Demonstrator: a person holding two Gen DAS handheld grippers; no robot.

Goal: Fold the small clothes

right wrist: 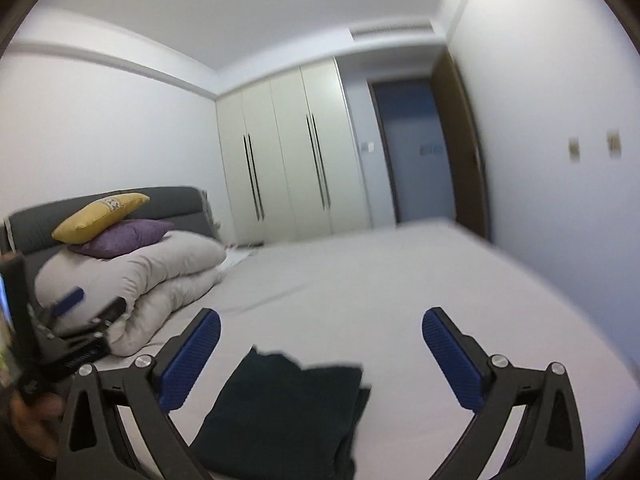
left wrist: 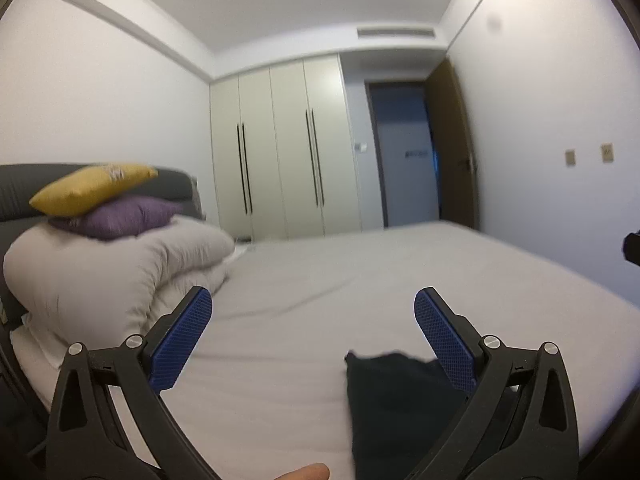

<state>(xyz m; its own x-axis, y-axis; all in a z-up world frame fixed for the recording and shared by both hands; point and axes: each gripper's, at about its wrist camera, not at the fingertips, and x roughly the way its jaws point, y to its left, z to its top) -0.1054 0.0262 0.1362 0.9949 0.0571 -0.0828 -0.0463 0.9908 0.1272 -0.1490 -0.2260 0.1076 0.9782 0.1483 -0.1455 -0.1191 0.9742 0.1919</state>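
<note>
Dark folded garment (right wrist: 288, 412) lies flat on the bed (right wrist: 380, 280), below and between the blue pads of my right claw (right wrist: 320, 348), which stands spread wide and grips nothing. My left claw (left wrist: 312, 320) is likewise released, the garment by its right finger. Farther off, a folded duvet (left wrist: 112, 272) carries a purple cushion (left wrist: 120, 216) and a yellow cushion (left wrist: 92, 188); beyond stands a cream wardrobe (left wrist: 280, 152).

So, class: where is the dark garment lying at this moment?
The dark garment lies folded on the grey bed sheet, low centre in the right wrist view, below the open right tool, well right of the folded duvet.
</note>
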